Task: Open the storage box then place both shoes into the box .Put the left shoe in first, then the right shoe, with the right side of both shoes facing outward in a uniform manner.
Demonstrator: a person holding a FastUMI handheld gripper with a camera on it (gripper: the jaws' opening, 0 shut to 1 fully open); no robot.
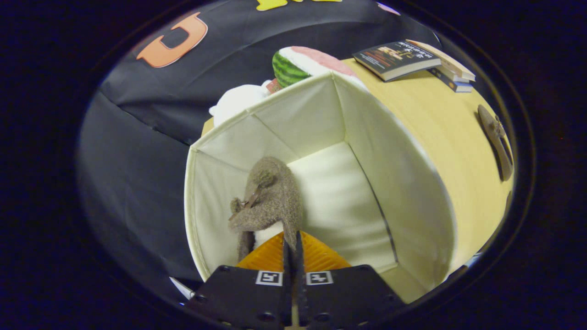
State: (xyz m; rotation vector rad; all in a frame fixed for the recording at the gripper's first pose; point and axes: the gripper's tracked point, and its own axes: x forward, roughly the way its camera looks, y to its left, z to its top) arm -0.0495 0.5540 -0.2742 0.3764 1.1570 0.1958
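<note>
Between tongs point(292, 243), pinched: fuzzy grey-brown shoe point(270, 197), hanging inside open cream storage box point(403, 183).

Gripper point(292, 245) fingers pinching a fuzzy brown shoe point(270, 199), holding it inside the open cream storage box point(403, 183); second shoe point(496, 140) lying on the table point(440, 123)

The hand-held gripper point(292, 245) sits at the bottom centre of the frame, pointing forward and downward. Its two fingers point(275, 256) are drawn almost together, leaving only a thin slit, and they pinch the edge of a brown fuzzy shoe point(270, 199) that hangs just ahead of the tips.
</note>
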